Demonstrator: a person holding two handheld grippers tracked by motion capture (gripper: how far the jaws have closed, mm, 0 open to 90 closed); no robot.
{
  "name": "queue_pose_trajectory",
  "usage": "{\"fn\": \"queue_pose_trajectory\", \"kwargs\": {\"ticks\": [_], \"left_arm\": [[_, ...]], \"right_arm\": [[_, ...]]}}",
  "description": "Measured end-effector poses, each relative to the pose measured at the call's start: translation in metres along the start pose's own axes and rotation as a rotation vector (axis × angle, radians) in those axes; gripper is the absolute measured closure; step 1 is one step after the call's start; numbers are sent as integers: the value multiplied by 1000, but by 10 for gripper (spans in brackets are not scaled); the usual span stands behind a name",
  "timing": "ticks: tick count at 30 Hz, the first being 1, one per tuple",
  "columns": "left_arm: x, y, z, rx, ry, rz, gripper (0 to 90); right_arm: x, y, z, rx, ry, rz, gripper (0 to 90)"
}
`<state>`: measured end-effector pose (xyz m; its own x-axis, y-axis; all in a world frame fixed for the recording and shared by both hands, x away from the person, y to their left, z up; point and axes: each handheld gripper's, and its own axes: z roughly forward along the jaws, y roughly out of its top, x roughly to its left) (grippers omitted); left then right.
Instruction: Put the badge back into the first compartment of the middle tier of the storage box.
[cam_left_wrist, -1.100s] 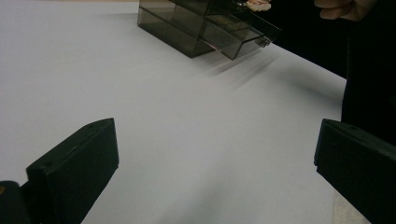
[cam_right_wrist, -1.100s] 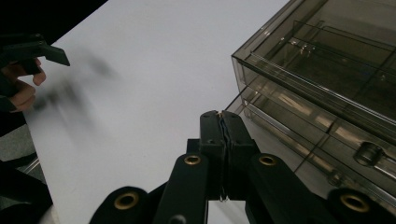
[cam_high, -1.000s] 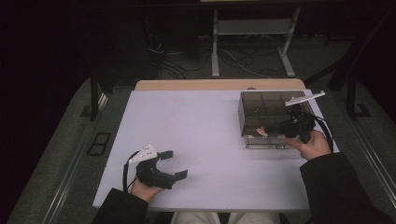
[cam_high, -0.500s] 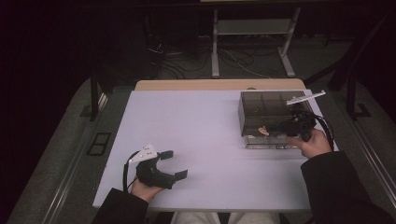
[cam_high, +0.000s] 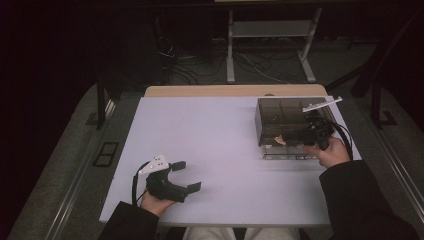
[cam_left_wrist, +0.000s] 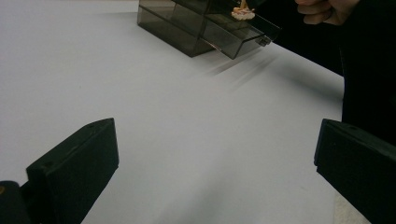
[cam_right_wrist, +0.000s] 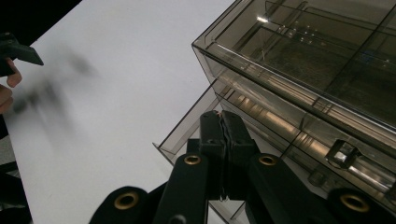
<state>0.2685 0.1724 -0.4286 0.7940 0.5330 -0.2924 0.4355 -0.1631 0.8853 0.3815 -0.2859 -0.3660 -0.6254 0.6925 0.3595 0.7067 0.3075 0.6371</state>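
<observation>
Holding the left gripper (cam_high: 188, 175) low on the desk (cam_high: 220, 145) at about 7 o'clock, keeping its jaws spread wide and empty, aiming them toward 2 o'clock across bare desk, well apart from anything. Moving right: reaching with the right gripper (cam_high: 292, 138) into the smoky drawer box (cam_high: 280, 112) at 2 o'clock, working over its pulled-out drawer (cam_high: 287, 154), which is projecting toward 6 o'clock. Keeping these jaws pressed together, tips pointing toward 9 o'clock, meeting a small pale piece (cam_high: 279, 140) sitting just at their tips above the drawer; not telling from here whether pinching it or merely touching it. Judging the right hand (cam_high: 331, 152) far the nearer, with the piece lying straight ahead of its jaws.
</observation>
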Motion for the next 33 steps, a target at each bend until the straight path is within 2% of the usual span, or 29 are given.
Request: {"fn": "queue_pose_trajectory", "kwargs": {"ticks": [18,33], "left_arm": [[0,0,0,1,0,0,0],[0,0,1,2,0,1,0]], "right_arm": [[-5,-2,18,26,3,11,876],[-4,-8,33,54,27,16,874]]}}
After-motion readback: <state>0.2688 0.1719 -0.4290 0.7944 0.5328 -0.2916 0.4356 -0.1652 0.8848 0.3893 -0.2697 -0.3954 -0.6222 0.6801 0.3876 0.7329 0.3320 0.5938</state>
